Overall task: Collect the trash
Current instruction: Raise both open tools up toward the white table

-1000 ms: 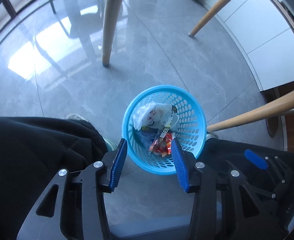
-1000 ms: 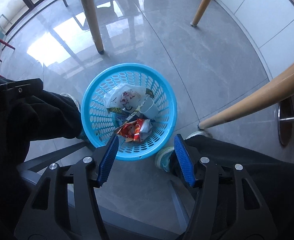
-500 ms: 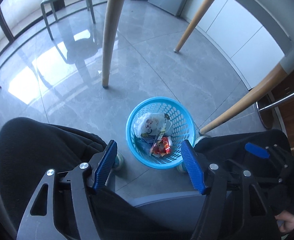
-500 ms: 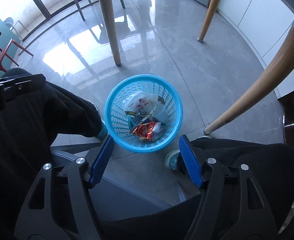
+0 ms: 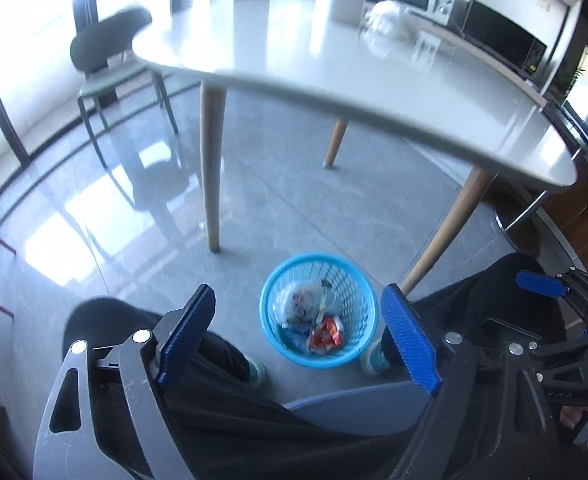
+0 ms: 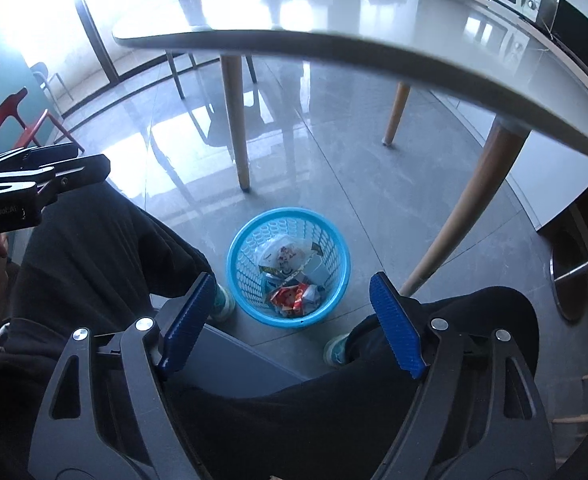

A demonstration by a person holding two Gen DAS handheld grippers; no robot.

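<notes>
your left gripper (image 5: 298, 336) hangs with jaws spread wide, holding nothing. the blue basket (image 5: 356, 280) stands on the grey floor (image 5: 294, 208) between your feet, under the white table (image 5: 334, 64); a white bag (image 5: 300, 304) and red wrapper (image 5: 326, 332) lie inside.

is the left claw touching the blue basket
Apart. The left wrist view shows the left claw open and empty, high above the blue basket on the floor.
</notes>
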